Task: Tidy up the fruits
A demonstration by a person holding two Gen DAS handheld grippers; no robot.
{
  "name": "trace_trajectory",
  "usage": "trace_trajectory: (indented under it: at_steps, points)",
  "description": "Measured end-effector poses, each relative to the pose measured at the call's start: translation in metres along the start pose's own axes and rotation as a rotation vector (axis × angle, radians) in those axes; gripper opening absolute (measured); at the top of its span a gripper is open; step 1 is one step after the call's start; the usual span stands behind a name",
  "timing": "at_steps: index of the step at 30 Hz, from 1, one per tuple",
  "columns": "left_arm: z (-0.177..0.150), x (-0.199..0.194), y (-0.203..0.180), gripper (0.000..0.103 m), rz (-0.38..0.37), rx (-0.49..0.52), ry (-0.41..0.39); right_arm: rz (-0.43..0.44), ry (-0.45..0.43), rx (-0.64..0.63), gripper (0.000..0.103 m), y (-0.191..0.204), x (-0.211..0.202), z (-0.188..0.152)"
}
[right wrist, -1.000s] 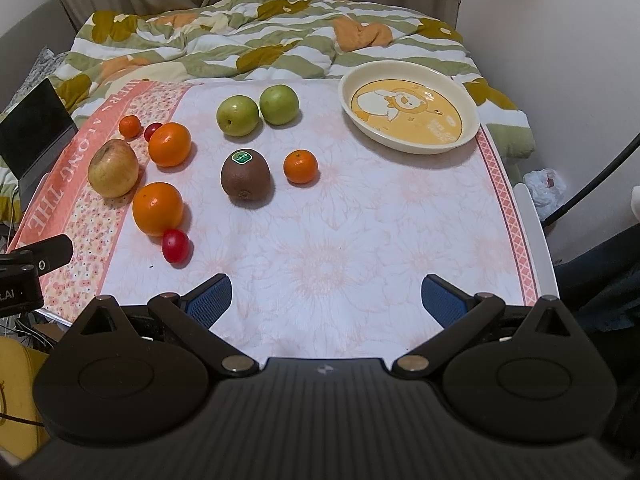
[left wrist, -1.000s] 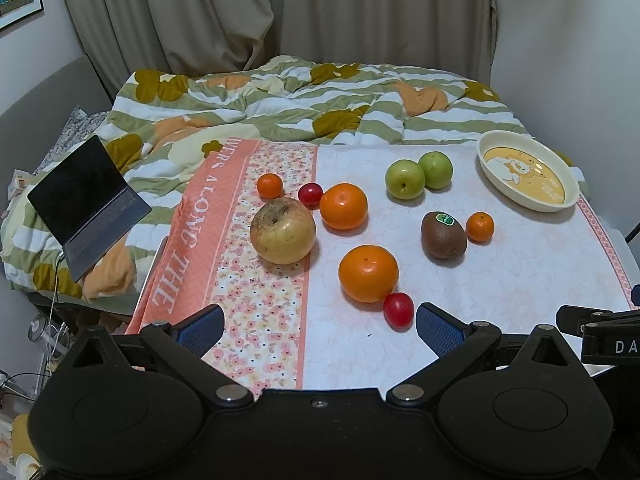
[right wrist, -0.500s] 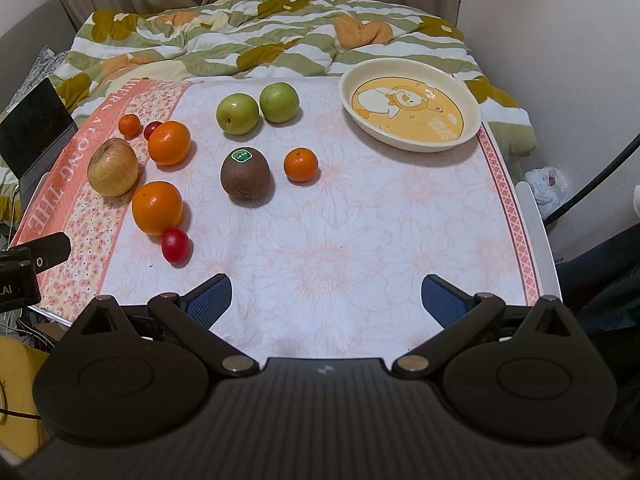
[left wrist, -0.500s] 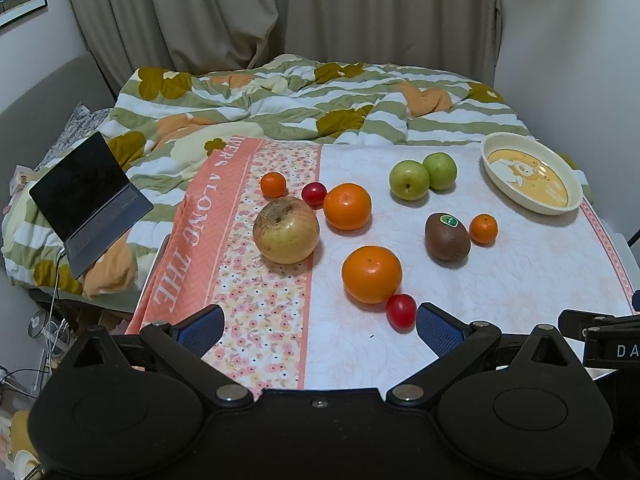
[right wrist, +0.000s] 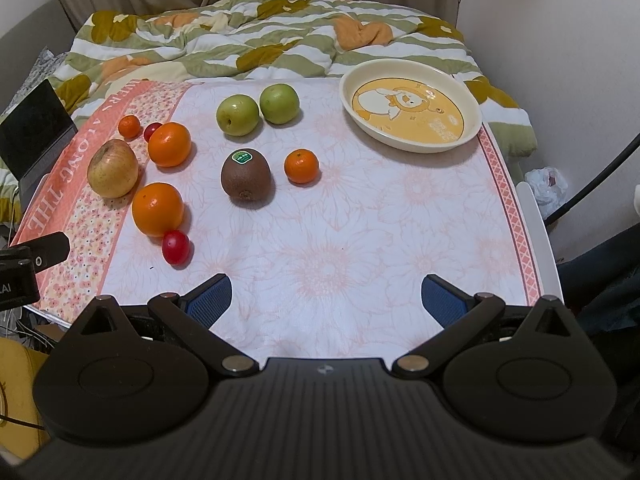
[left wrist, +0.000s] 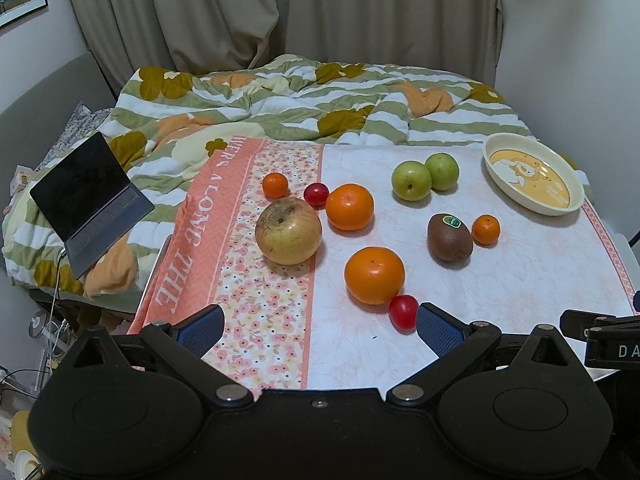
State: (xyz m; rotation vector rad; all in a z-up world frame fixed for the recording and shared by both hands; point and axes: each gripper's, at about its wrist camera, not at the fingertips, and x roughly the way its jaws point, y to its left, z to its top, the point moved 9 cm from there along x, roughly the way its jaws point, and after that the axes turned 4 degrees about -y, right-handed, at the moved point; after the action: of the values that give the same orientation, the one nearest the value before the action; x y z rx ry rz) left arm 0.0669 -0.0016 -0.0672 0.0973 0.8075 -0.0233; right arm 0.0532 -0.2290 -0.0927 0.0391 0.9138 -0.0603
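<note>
Fruit lies scattered on a cloth-covered table [right wrist: 360, 248]: a large yellow apple [left wrist: 288, 231], two oranges [left wrist: 374, 275] [left wrist: 349, 207], two green apples [right wrist: 237, 115] [right wrist: 279, 103], a brown kiwi [right wrist: 245, 179] with a sticker, two small tangerines [right wrist: 301, 166] [left wrist: 275, 184] and two red cherry tomatoes [left wrist: 403, 311] [left wrist: 316, 194]. A cream dish [right wrist: 472, 108] with a cartoon print sits empty at the back right. My left gripper [left wrist: 318, 326] hangs open over the near edge, its right finger beside the near tomato. My right gripper [right wrist: 326, 296] is open over bare cloth.
Behind the table is a bed with a green, white and orange flowered duvet [left wrist: 304, 104]. An open laptop [left wrist: 90, 200] rests on the bed at the left. Walls and curtains close the back and right. A cable [right wrist: 600, 176] runs down at the right.
The left gripper has tilted slightly up and drawn a little nearer the fruit; the near tomato now sits beside its right finger. The right gripper has barely moved.
</note>
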Motion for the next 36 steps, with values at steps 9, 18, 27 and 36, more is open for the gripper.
trace_trajectory:
  at_steps: [9,18,27,36]
  points:
    - [-0.001,-0.001,0.002,0.103,0.004,-0.001,0.0,0.0,0.001,-0.001,0.103,0.0,0.0,0.0]
    - [-0.001,-0.002,0.005,0.103,0.005,-0.001,-0.002,-0.006,0.0,0.008,0.103,-0.001,-0.002,0.002]
    - [0.001,-0.002,0.007,0.103,0.003,0.002,0.0,-0.009,-0.005,0.015,0.103,0.001,-0.003,0.003]
    - [0.016,0.009,0.014,0.103,-0.031,0.018,-0.001,0.0,-0.017,0.051,0.103,0.0,-0.004,0.015]
